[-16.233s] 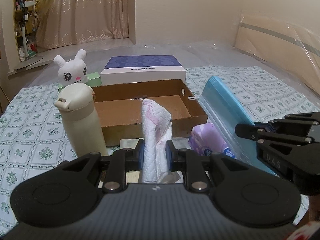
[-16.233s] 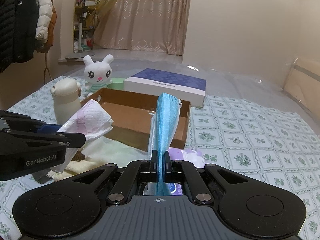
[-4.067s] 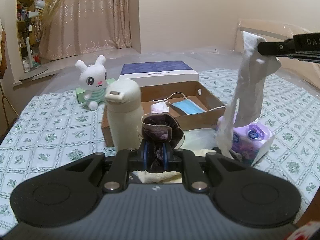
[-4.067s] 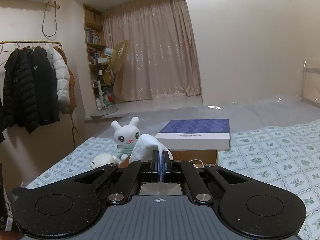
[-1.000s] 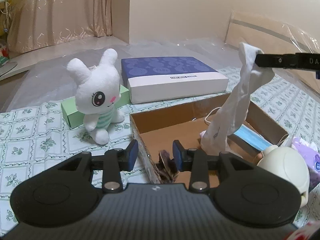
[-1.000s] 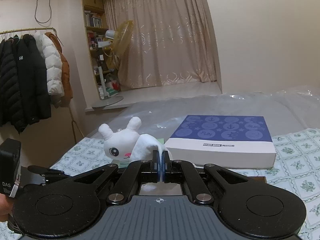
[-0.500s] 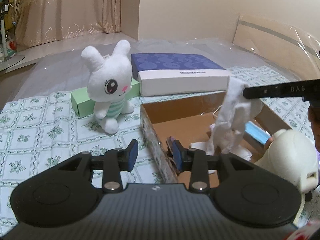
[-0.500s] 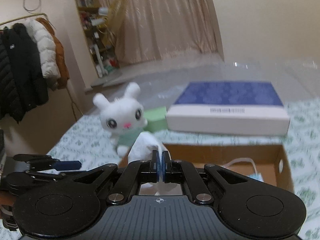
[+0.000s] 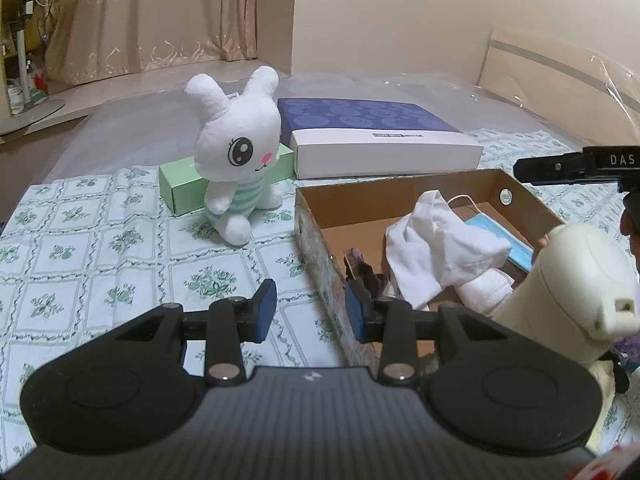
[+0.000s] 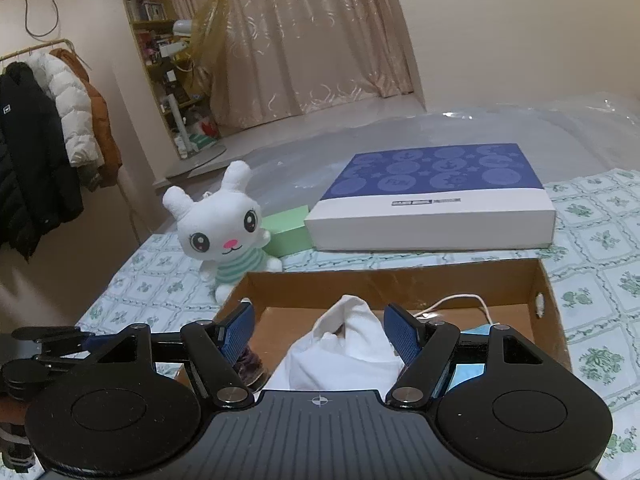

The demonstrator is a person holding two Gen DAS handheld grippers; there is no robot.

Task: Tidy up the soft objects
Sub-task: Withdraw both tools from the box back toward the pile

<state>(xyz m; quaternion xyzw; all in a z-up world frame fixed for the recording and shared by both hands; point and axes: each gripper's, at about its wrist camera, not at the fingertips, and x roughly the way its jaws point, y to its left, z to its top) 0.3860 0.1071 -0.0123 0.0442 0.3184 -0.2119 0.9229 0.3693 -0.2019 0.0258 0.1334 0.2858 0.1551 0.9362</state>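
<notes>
Your right hand-held gripper [image 10: 320,334] hangs just above the cardboard box [image 9: 436,186] with its blue pads spread wide and nothing between them; the white cloth [image 10: 344,344] lies crumpled inside the box directly below it, touching neither pad. Your left hand-held gripper [image 9: 310,308] is likewise spread and empty, straddling the box's near left wall, one pad outside over the patterned bedsheet [image 9: 80,248], the other just inside beside the dark scrunchie [image 9: 362,268]. Inside the box, the blue face mask [image 9: 500,240] lies to the right of the cloth, partly under it. The cream bottle [image 9: 572,280] stands at the box's near right corner. The white plush rabbit [image 9: 236,152] sits outside the box, off its far left corner, against the green box [image 9: 180,186], and the blue-topped flat box [image 9: 372,132] lies just behind the cardboard box.
</notes>
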